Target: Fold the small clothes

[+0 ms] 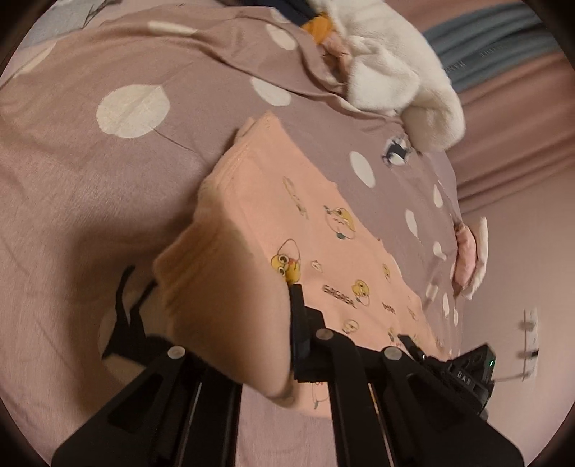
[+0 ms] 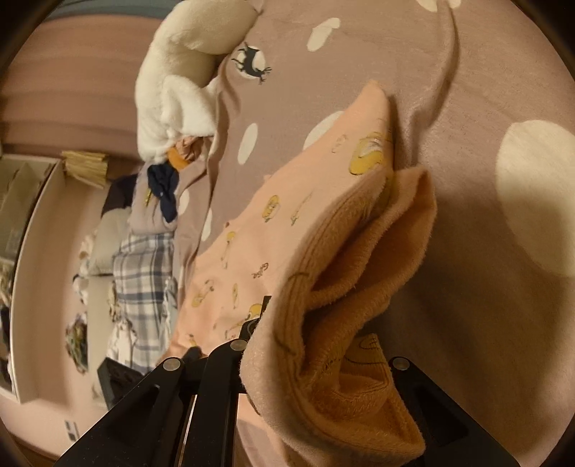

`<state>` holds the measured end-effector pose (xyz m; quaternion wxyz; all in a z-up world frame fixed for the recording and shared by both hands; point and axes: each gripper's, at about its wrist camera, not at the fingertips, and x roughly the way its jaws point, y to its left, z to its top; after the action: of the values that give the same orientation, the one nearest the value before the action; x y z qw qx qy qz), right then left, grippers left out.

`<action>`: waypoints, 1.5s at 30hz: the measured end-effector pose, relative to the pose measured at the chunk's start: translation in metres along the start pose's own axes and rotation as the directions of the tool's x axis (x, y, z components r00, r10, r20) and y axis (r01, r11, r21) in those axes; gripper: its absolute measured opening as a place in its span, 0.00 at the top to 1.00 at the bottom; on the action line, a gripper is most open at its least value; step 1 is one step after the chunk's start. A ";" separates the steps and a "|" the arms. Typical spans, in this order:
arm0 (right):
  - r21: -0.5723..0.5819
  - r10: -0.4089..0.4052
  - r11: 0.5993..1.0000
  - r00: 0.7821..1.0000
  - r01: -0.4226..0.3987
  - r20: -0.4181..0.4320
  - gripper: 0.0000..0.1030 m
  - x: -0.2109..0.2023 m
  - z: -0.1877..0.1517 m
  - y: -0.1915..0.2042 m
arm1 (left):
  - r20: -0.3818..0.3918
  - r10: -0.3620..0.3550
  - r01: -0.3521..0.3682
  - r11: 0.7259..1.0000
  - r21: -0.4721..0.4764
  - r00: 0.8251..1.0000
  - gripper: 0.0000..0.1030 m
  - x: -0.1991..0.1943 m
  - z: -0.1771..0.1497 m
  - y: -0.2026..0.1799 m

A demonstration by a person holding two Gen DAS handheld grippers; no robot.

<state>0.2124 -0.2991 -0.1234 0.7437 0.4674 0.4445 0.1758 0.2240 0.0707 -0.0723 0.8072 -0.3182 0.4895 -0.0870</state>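
Note:
A small peach garment point(image 1: 305, 222) printed with yellow cartoon ducks lies on a mauve bedspread point(image 1: 107, 179) with cream dots. My left gripper point(image 1: 215, 316) is shut on a folded edge of the garment, which bunches between its fingers and hides most of them. In the right wrist view the same garment point(image 2: 251, 233) shows its fuzzy inner side. My right gripper point(image 2: 316, 345) is shut on its ribbed hem, lifted and folded over; the cloth hides the fingertips. The other gripper point(image 1: 463, 370) shows at the lower right of the left wrist view.
A white fluffy garment point(image 1: 395, 61) lies at the bed's far side, with a navy and orange piece point(image 1: 316, 21) beside it. A plaid cloth point(image 2: 143, 273) and a dark item point(image 2: 165, 186) lie near the bed's edge. A white shelf point(image 2: 36, 251) stands beyond.

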 end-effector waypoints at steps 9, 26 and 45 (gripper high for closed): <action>-0.011 0.026 1.000 0.998 -0.027 -0.052 0.90 -0.029 -0.024 -0.017 | -0.056 -0.069 0.071 0.997 0.031 0.996 0.97 -0.034 -0.077 0.001; -0.068 -0.083 0.994 0.996 0.082 -0.009 0.61 -0.090 -0.074 -0.036 | -0.074 -0.063 0.063 0.998 0.002 0.995 0.97 -0.053 -0.098 0.024; 0.080 -0.006 0.997 0.999 0.002 0.050 0.55 -0.104 -0.119 -0.069 | -0.164 -0.183 0.146 0.965 -0.217 0.969 0.46 -0.032 -0.098 0.065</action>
<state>0.0471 -0.3393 -0.1503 0.7357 0.5001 0.4333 0.1448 0.1139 0.0943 -0.1185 0.7122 -0.4294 0.5394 -0.1322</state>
